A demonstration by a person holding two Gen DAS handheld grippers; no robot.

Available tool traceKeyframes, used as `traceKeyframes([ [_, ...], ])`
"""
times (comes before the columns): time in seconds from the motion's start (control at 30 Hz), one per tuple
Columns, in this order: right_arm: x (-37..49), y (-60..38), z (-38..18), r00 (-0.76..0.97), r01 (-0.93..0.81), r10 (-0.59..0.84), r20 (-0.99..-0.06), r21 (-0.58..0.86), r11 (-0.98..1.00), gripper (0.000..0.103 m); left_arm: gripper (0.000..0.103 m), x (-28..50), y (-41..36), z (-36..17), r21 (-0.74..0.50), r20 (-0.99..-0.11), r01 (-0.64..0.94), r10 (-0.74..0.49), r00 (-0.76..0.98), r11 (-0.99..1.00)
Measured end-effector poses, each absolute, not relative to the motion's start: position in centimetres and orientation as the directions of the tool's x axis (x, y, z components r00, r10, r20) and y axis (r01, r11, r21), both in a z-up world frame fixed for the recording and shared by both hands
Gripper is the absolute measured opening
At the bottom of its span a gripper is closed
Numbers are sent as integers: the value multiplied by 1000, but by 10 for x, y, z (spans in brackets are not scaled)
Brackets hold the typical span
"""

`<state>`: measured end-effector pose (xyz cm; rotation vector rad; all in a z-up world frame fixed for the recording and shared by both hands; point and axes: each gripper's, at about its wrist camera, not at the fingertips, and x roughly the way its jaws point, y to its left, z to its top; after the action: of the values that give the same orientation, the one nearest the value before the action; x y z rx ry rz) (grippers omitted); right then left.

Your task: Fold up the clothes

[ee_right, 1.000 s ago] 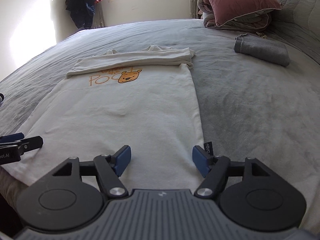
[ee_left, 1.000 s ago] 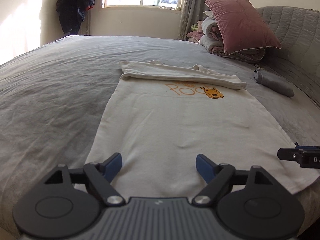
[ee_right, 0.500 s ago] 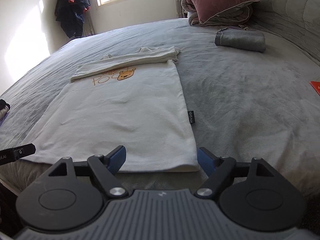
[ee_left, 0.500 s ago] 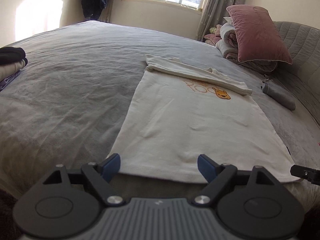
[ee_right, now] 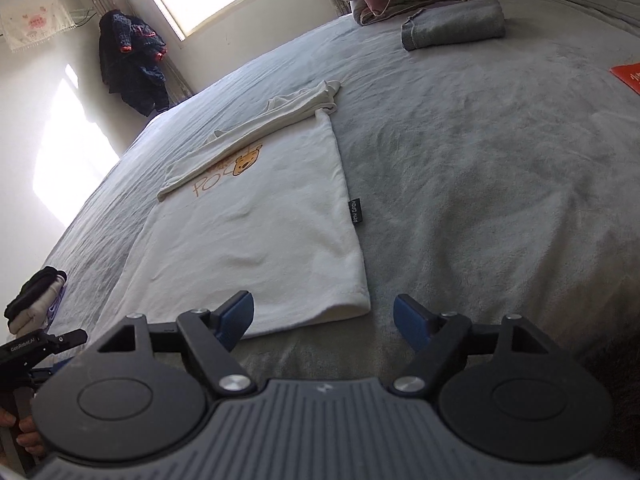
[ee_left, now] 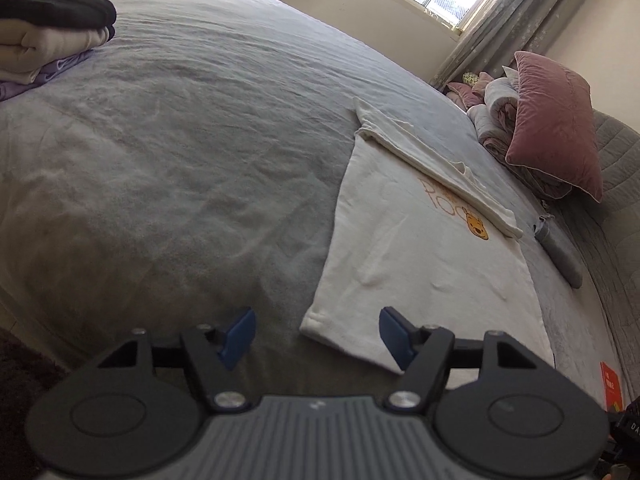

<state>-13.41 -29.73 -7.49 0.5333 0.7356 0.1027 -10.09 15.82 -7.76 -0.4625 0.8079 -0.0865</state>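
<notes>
A cream T-shirt (ee_left: 420, 264) with an orange bear print lies flat on the grey bed, its top part folded over into a narrow band. In the right wrist view the same T-shirt (ee_right: 256, 232) shows a small dark label on its right side seam. My left gripper (ee_left: 316, 334) is open, hovering just short of the shirt's near left hem corner, which sits between the blue pads without contact. My right gripper (ee_right: 324, 322) is open too, framing the near right hem corner from just in front of it.
A stack of folded clothes (ee_left: 48, 36) rests at the bed's far left. A rolled grey garment (ee_right: 456, 24), a pink pillow (ee_left: 560, 128) on bundled bedding, and a red card (ee_right: 628, 76) lie to the right. The grey bedspread (ee_left: 180, 160) is bare left of the shirt.
Both grippers have pulled back from over the shirt to its near hem and spread outward, the left toward the left corner, the right toward the right corner. Both stayed open.
</notes>
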Motion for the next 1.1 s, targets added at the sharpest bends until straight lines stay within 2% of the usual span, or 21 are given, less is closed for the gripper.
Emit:
traceKeyframes([
  [0.1, -129, -312, -83, 720, 100, 366, -589, 611, 786, 67, 67, -93, 166, -79, -467, -683, -63, -315, 660, 882],
  [0.13, -127, -315, -87, 710, 105, 390, -587, 635, 765, 61, 67, -90, 169, -80, -480, -684, -51, -337, 648, 876],
  [0.2, -123, -318, -92, 695, 112, 412, -589, 655, 747, 57, 65, -84, 174, -81, -504, -685, -28, -380, 622, 863],
  [0.53, -98, -341, -91, 583, 136, 542, -605, 731, 669, 54, 52, -62, 196, -86, -588, -696, 42, -531, 483, 808],
  [0.7, -95, -346, -87, 541, 148, 556, -632, 722, 676, 49, 44, -51, 203, -87, -617, -713, 9, -564, 416, 787],
  [0.93, -76, -347, -91, 529, 147, 569, -630, 728, 670, 49, 42, -26, 192, -86, -627, -715, 25, -588, 379, 779],
  [1.1, -70, -346, -95, 495, 122, 596, -633, 729, 674, 40, 32, -19, 179, -92, -637, -721, 52, -618, 314, 769],
])
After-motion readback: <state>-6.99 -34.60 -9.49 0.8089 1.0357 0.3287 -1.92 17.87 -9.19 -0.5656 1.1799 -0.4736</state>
